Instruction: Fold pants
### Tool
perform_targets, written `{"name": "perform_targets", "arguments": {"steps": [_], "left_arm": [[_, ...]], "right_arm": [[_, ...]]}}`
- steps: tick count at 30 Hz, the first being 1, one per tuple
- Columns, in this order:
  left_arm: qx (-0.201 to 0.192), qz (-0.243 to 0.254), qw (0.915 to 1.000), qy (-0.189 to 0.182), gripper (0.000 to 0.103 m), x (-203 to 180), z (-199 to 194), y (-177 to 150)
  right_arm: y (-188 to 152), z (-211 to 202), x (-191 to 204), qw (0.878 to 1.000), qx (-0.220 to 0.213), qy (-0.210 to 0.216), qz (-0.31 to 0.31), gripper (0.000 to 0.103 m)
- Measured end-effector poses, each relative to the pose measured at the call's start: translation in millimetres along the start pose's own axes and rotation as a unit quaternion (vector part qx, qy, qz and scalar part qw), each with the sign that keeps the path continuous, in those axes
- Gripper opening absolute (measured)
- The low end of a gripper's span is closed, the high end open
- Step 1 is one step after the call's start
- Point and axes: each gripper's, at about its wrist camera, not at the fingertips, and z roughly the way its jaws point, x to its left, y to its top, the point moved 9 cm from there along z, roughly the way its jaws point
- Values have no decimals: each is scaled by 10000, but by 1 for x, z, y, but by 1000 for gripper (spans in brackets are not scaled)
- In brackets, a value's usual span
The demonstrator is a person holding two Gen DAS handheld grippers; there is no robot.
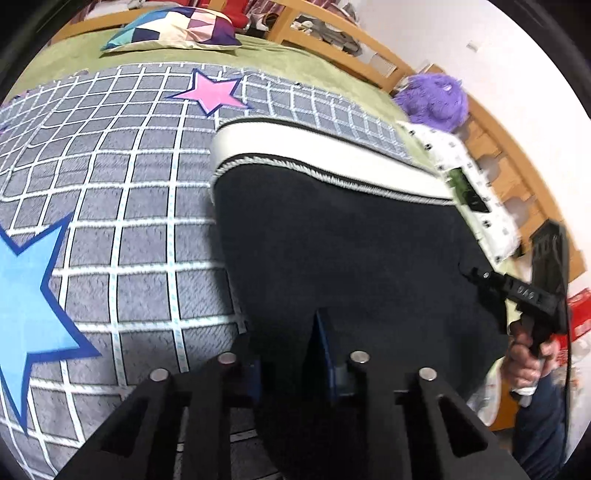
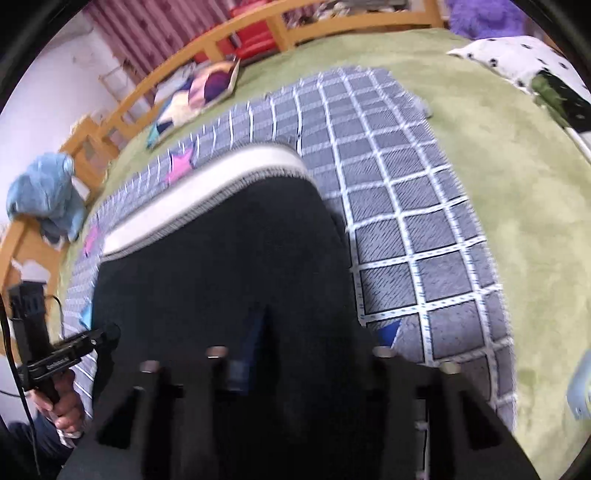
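Black pants (image 1: 332, 251), white waistband (image 1: 295, 146) at the far end, lie on a grey checked blanket (image 1: 129, 177) spread over the green bed (image 2: 498, 155), near its middle. Left claw (image 1: 284, 343) pinches the near left edge of the pants, fabric between its blue pads. Right claw (image 2: 314, 343) pinches the near right edge; view blurred, right pad hidden by cloth. Patterned pillow (image 1: 173, 31) sits at the bed's far edge.

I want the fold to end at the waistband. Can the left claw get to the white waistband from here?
Probably yes: the left claw is on the black pants' near edge, and only flat fabric lies before the waistband.
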Motion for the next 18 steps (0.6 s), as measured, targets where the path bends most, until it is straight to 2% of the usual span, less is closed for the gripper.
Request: {"name": "perform_targets", "arguments": {"steps": [2,4,8,13,18], "left_arm": [[-3,-35,9998,-201,18,1,-10,8],[-87,-6,9996,-275,16,1,-21,16],[-310,194,9990,-264,14,9,-53,35],[-539,302,9981,33,14,56,-107,57],[-654,74,9967,477,13,142,-177,66]], "right_arm": [[-1,-9,5,9998,-98,-130,78,26],[-2,-15,18,9987,-197,-462,28,23],[-3,-34,53,9978,-429,-506,-14,19],[-7,-30,130,9979,-605,-191,-125,16],[-19,4,222,9975,-544,448,-112,15]]}}
